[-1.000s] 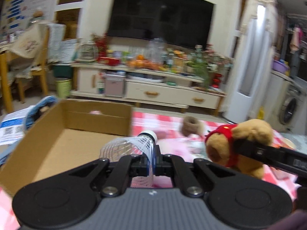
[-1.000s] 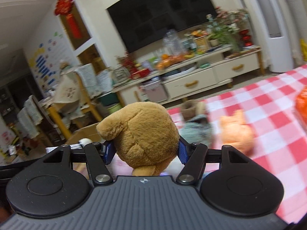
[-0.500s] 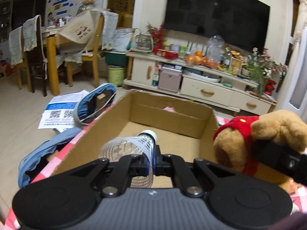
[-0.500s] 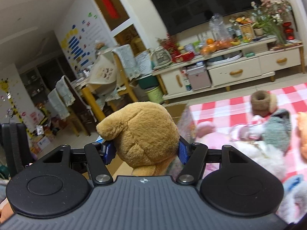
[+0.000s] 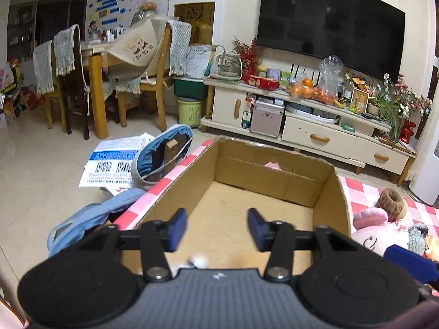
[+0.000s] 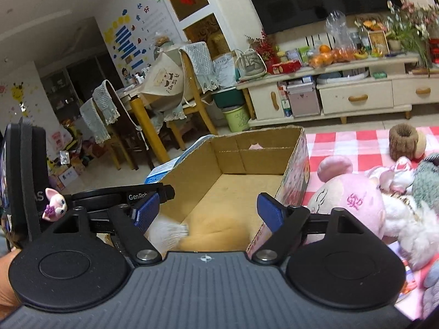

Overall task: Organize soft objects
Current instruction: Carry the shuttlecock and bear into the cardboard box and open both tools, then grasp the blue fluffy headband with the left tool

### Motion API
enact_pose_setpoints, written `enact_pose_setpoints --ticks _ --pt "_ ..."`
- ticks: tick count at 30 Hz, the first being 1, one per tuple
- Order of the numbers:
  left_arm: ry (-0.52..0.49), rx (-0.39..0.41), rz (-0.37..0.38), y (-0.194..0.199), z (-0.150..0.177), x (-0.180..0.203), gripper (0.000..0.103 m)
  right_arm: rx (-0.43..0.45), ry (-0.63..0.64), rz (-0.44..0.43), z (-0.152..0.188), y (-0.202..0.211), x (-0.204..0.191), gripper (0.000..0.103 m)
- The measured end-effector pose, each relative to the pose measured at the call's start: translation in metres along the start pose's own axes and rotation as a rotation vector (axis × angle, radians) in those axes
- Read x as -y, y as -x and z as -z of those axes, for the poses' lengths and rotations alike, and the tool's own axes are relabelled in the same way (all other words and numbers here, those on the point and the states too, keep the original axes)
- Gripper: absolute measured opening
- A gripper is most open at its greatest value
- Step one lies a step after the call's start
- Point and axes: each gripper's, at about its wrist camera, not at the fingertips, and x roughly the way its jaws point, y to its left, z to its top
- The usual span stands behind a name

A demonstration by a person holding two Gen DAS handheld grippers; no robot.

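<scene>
An open cardboard box [image 5: 274, 164] [image 6: 238, 148] sits on the red-checked cloth. My left gripper [image 5: 216, 227] is open and empty over the box's near end; a white bit of the shuttlecock [image 5: 199, 260] shows just below it. My right gripper [image 6: 208, 213] is open and empty over the box's near right corner. Below it, blurred, lie the white shuttlecock [image 6: 167, 233] and the brown teddy bear [image 6: 216, 233] inside the box. The left gripper's body [image 6: 123, 194] shows at left in the right wrist view.
Soft toys lie right of the box: a pink plush [image 6: 348, 200] [image 5: 370, 233], a white furry one [image 6: 411, 230], a grey-green one [image 6: 428, 181], a brown knitted ring [image 6: 403, 141] [image 5: 392, 203]. Blue bags [image 5: 162, 153] and papers [image 5: 115, 164] lie on the floor left.
Both grippers have opened. The shuttlecock left my left gripper and the teddy bear left my right gripper; both have dropped into the box.
</scene>
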Motion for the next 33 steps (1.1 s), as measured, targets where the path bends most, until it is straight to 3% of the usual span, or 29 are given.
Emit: enact_pose_setpoints --ticks 2,16,33 --pt "-0.021 0.02 0.003 0.005 0.0 0.005 0.068 0.01 0.005 0.017 0.0 0.006 0.003 0.099" --pt "-0.207 0.077 0.081 0.028 0.012 0.059 0.08 0.084 0.024 0.267 0.011 0.059 0.03 0.101" --pt "-0.335 0.072 0.131 0.042 0.03 0.107 0.087 0.11 0.021 0.38 0.022 0.081 0.038 0.103"
